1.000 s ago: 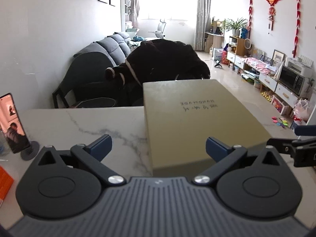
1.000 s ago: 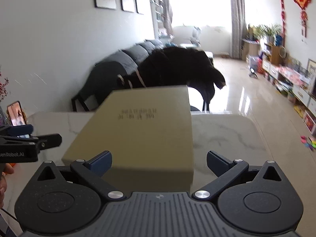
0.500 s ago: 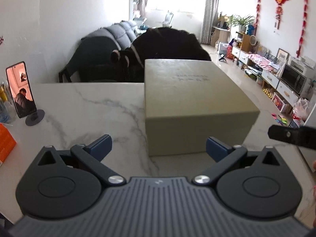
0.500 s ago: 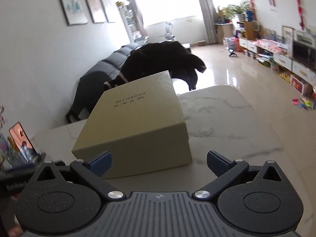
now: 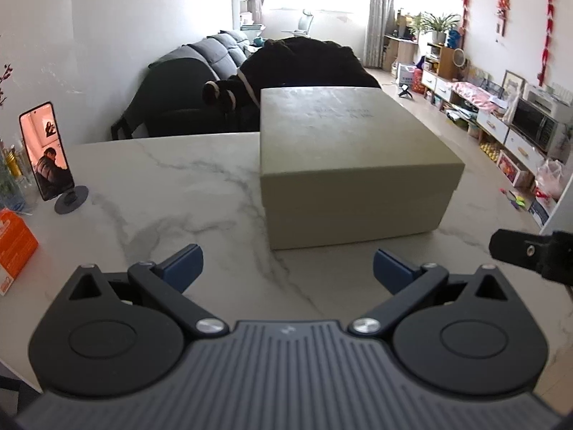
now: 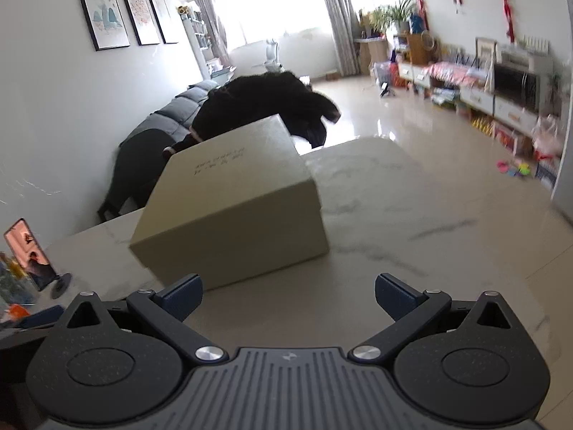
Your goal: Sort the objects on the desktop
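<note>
A closed beige cardboard box (image 5: pixel 354 165) sits flat on the white marble table (image 5: pixel 186 193), just ahead of both hand-held grippers and touched by neither. A second ago the box filled the space between each pair of fingers; both grippers have since drawn back toward the near edge, leaving bare marble in front of their tips.

The left gripper (image 5: pixel 286 267) has its blue-tipped fingers spread wide with nothing between them, the box ahead and slightly to its right. The right gripper (image 6: pixel 288 292) is likewise spread and empty, the box ahead and to its left, seen at a tilt with one corner nearest.

Only the left wrist view shows the orange carton (image 5: pixel 14 247) at the far left and part of the other gripper's black frame at its right edge. The phone on a round stand (image 5: pixel 48 157), screen lit, stands well off to the left, and appears smaller and blurred in the right wrist view (image 6: pixel 32 254).

Only the right wrist view shows the three framed prints (image 6: pixel 132 18) on the wall. Beyond the table, dark clothing (image 5: pixel 304 61) lies heaped by a grey sofa (image 5: pixel 207 53).
</note>
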A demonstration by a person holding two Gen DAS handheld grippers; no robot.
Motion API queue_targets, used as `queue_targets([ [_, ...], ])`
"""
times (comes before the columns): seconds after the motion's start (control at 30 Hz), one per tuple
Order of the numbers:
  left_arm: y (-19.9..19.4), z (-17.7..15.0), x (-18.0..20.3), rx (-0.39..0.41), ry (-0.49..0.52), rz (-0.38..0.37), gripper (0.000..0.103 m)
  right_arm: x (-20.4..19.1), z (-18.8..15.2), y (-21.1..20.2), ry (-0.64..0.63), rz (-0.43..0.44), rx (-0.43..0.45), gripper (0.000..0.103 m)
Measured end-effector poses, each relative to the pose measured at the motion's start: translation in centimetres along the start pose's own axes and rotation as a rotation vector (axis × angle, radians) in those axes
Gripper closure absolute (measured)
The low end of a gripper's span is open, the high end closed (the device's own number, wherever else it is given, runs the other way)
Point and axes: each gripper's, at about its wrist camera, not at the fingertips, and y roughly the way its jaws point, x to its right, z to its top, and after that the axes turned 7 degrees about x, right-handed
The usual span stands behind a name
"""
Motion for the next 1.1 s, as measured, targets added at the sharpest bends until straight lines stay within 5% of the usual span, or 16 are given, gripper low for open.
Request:
queue_targets([
  [0.4, 0.0, -0.7, 0.9, -0.035, 0.003, 0.001, 0.0, 0.1, -0.8, -0.3, -0.016, -0.063, -0.009, 0.0],
  [1.1, -0.3, 0.1, 0.5, -0.031, 0.011, 0.01, 0.0, -0.3, -1.1, 0.5, -0.026, -0.041, -0.038, 0.0],
])
